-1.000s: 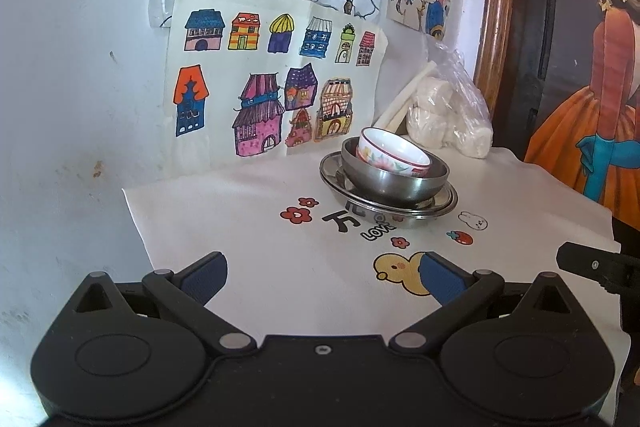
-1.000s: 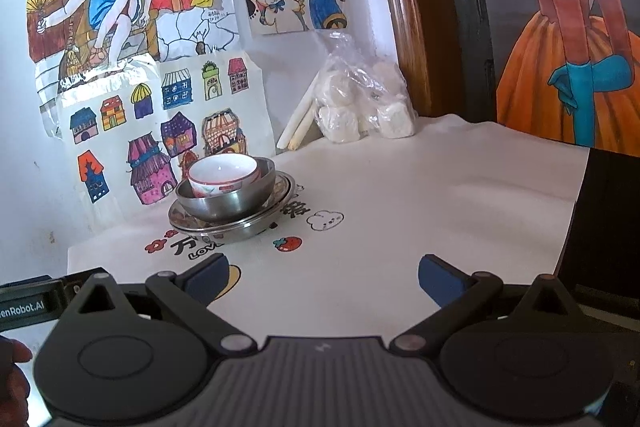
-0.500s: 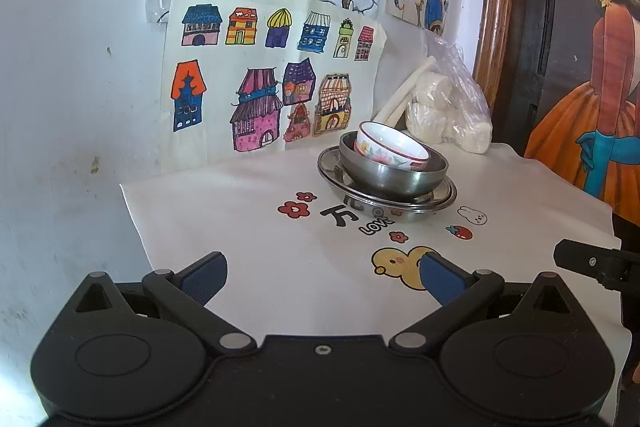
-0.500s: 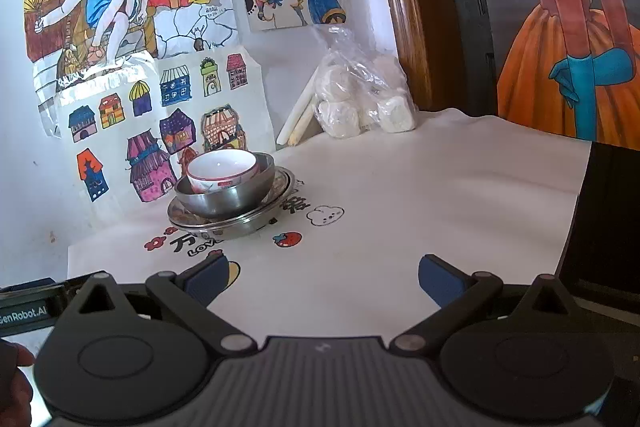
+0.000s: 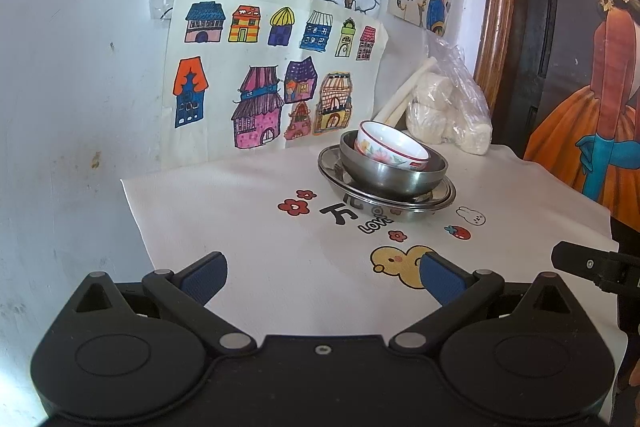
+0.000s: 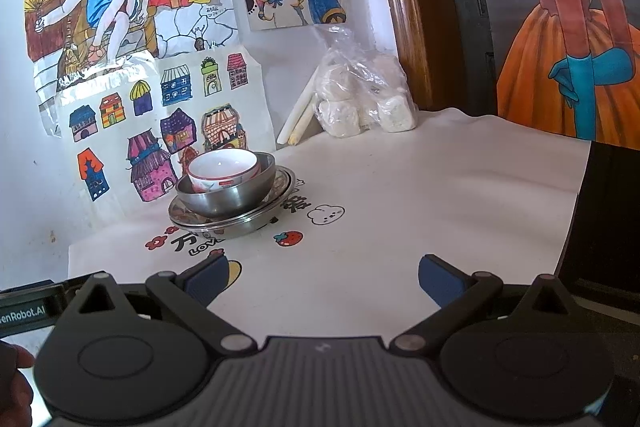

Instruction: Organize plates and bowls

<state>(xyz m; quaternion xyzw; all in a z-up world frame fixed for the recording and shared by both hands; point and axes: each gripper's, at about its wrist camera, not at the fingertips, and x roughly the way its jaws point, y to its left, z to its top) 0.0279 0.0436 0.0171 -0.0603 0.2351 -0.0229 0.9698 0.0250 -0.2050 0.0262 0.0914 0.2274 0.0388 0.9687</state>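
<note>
ceramic bowl (image 5: 390, 150) sits tilted in steel bowl (image 5: 394, 179), on steel plates (image 5: 386, 201), far side of printed cloth (image 5: 248, 227) nr wall drawings. stack untouched vs 1s ago; only views drifted a bit. left gripper (image 5: 323, 277) & right gripper (image 6: 322, 277) both wide apart, empty, well short of stack. stacking looks done imo.

A table is covered by a white printed cloth (image 5: 248, 227). On the cloth, a steel plate (image 5: 436, 201) is set near the wall, and a plastic bag (image 6: 360, 95) is placed at the back corner.
</note>
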